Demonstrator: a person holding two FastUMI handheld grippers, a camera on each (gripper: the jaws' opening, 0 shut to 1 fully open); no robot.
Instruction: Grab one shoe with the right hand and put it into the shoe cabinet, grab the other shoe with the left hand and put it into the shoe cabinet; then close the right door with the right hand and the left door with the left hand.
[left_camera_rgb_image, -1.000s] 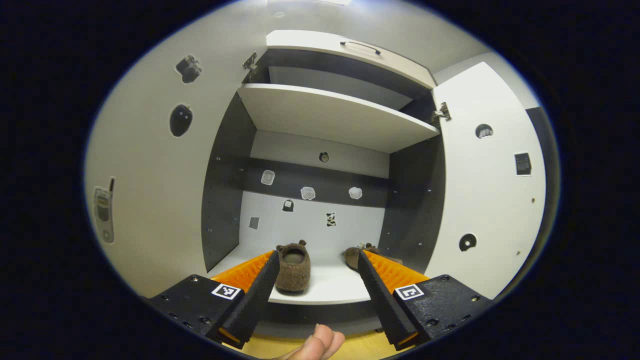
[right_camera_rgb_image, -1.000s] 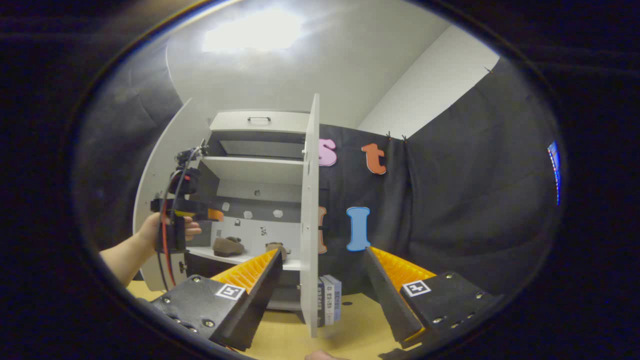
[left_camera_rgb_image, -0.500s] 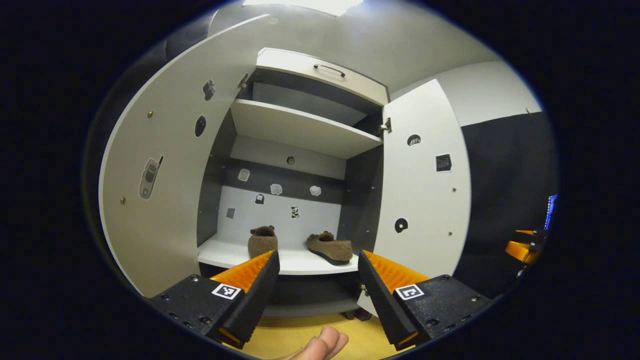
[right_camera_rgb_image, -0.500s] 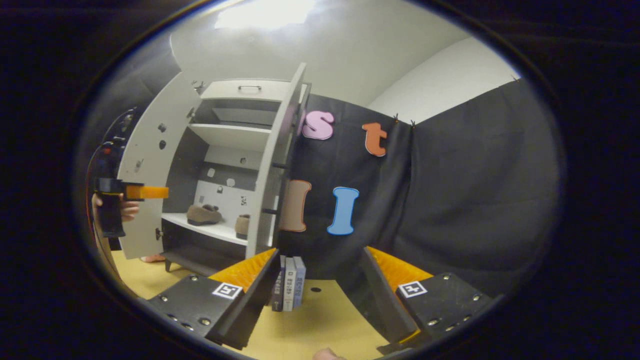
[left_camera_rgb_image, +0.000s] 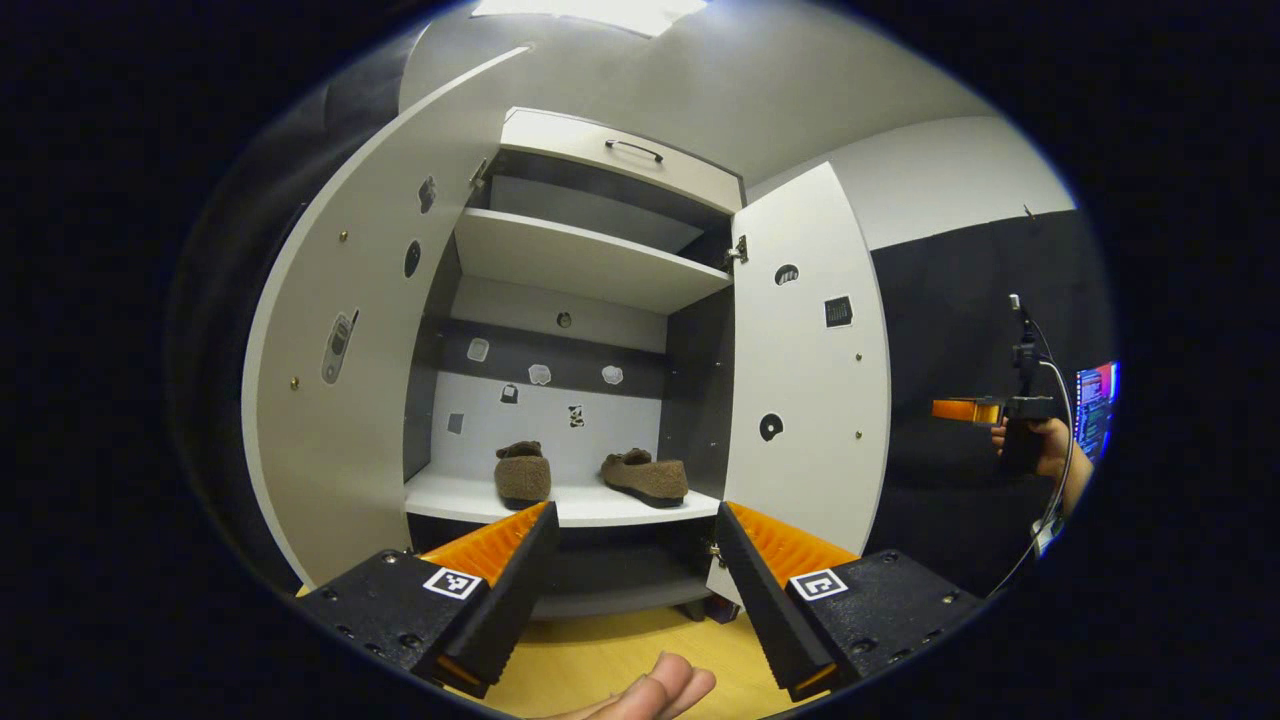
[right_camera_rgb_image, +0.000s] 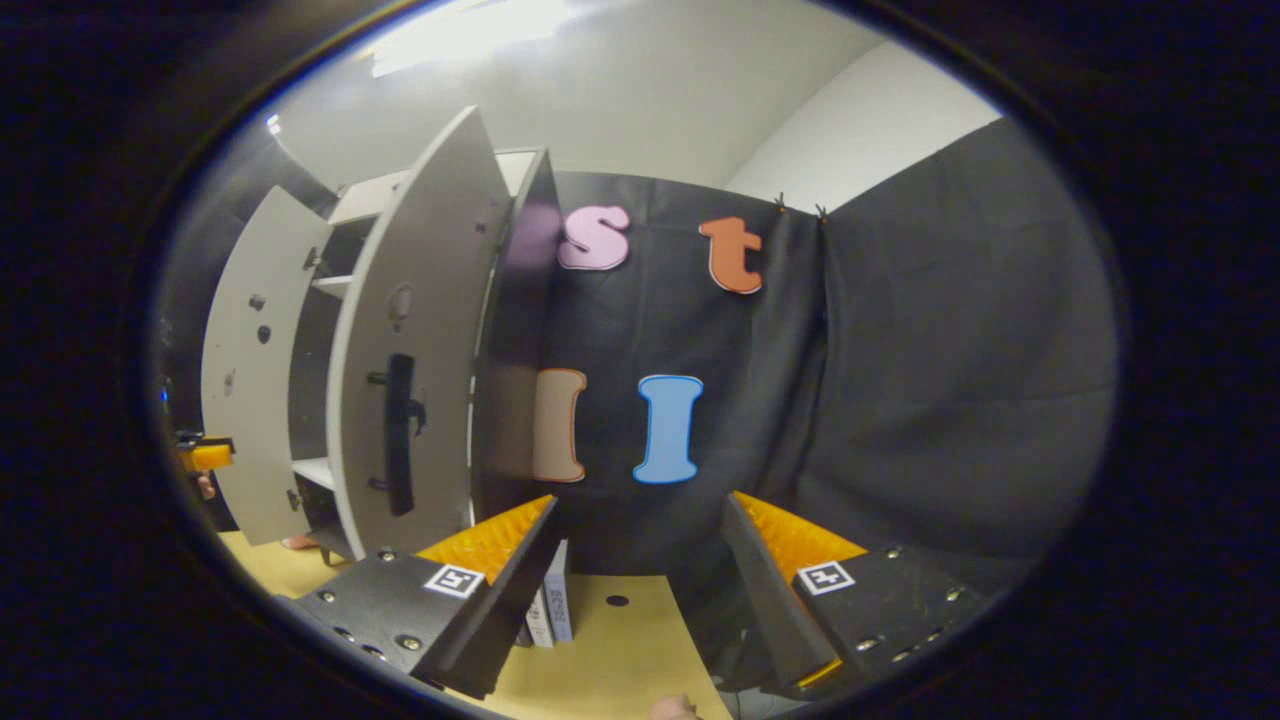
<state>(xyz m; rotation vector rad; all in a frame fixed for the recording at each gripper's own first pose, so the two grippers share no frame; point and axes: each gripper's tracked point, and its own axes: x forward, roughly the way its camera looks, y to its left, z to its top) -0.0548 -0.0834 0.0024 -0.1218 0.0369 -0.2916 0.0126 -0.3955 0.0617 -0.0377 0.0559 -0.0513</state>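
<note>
shoes: both set on cabinet (left_camera_rgb_image: 590, 170) lower shelf, left shoe (left_camera_rgb_image: 523, 473), right shoe (left_camera_rgb_image: 645, 476)
doors: right door (left_camera_rgb_image: 805, 370) and left door (left_camera_rgb_image: 335, 360) not yet closed
left gripper (left_camera_rgb_image: 632, 560): spread wide, nothing held
right gripper (right_camera_rgb_image: 640, 560): spread wide, nothing held, off beside right door

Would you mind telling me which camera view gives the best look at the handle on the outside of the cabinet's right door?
The right gripper view: it faces the outer side of the right door, so the dark vertical handle is plain. The left gripper view looks at that door's inner face, with stickers on it, so the handle is hidden behind the panel.
</note>
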